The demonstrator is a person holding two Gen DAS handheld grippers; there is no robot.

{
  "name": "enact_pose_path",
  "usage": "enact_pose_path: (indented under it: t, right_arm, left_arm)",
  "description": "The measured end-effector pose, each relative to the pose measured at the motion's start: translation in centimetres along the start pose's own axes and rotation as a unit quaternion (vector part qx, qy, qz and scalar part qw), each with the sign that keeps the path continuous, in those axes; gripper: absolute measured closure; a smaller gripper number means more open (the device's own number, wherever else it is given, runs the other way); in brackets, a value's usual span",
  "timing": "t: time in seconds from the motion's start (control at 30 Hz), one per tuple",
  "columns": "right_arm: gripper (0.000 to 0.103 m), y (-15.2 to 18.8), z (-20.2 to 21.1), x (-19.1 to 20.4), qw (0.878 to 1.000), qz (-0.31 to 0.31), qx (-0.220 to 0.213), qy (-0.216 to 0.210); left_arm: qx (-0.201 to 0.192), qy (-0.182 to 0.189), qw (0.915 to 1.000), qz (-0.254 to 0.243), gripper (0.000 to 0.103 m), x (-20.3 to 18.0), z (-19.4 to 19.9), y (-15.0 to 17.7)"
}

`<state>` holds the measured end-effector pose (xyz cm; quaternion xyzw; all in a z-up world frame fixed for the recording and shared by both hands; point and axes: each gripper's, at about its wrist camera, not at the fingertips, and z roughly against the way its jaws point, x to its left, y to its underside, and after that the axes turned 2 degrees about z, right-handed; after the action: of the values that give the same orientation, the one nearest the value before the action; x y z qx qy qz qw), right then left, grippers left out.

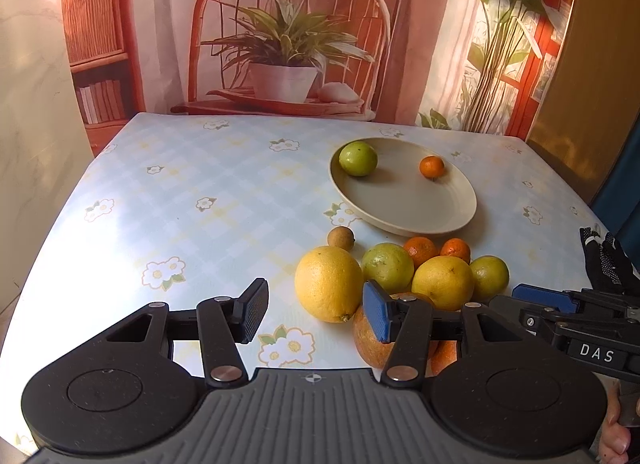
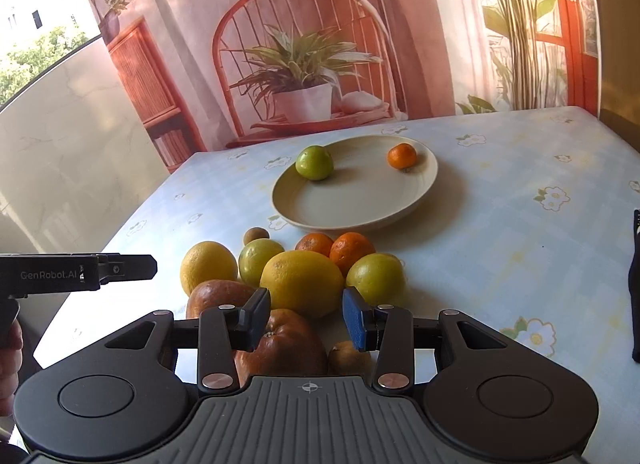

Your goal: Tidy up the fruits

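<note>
Both your claws, left claw and right claw, hang parted and empty over the fruit pile on the desk, just before the plate holding two fruits.

White letters "DAS" stand on the right gripper body, at four o'clock in the left wrist view. "GenRobot.AI" stands on the left gripper body, at nine o'clock in the right wrist view.

The tablecloth is pale blue check with white flowers, the plate is cream and holds a green fruit and an orange mandarin, and each gripper has one blue pad.
</note>
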<state>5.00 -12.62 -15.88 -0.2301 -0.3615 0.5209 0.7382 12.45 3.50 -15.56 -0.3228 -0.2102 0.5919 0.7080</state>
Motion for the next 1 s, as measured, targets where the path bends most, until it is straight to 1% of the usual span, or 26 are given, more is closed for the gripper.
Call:
enact_pose_path:
  t: [0.13,0.2,0.37,0.57,0.77,1.0]
  right_arm:
    - [0.065,1.4,0.5,0.3,1.0,-0.002,0.004,-0.006]
    - [0.06,2.0,0.8,0.2,1.0,-0.003,0.001,-0.01]
    - [0.06,3.0,1.3,0.2,1.0,-0.005,-0.001,-0.016]
    - [0.06,3.2,1.3,0.7,1.0,0.007,0.007,-0.027]
    - [0.059,3.6,0.7,1.2,0.999,0.016,0.024,-0.038]
    - [0.057,3.9,0.0,1.6,0.999,0.03,0.029,-0.028]
  left_arm:
    - [-0.003,0.01,0.9999,-0.007,0.048,-0.6,0.2,0.9]
    - [-0.004,0.012,0.9998,-0.013,0.048,-1.0,0.3,1.3]
    - [-0.005,0.019,0.9996,-0.02,0.048,-1.6,0.4,1.9]
    - [-0.004,0.038,0.9992,-0.01,0.049,-1.5,0.5,2.3]
    - [0.002,0.045,0.999,-0.002,0.049,-1.5,0.3,2.7]
    - [0.009,0.054,0.9984,0.016,0.049,-1.0,-0.1,3.0]
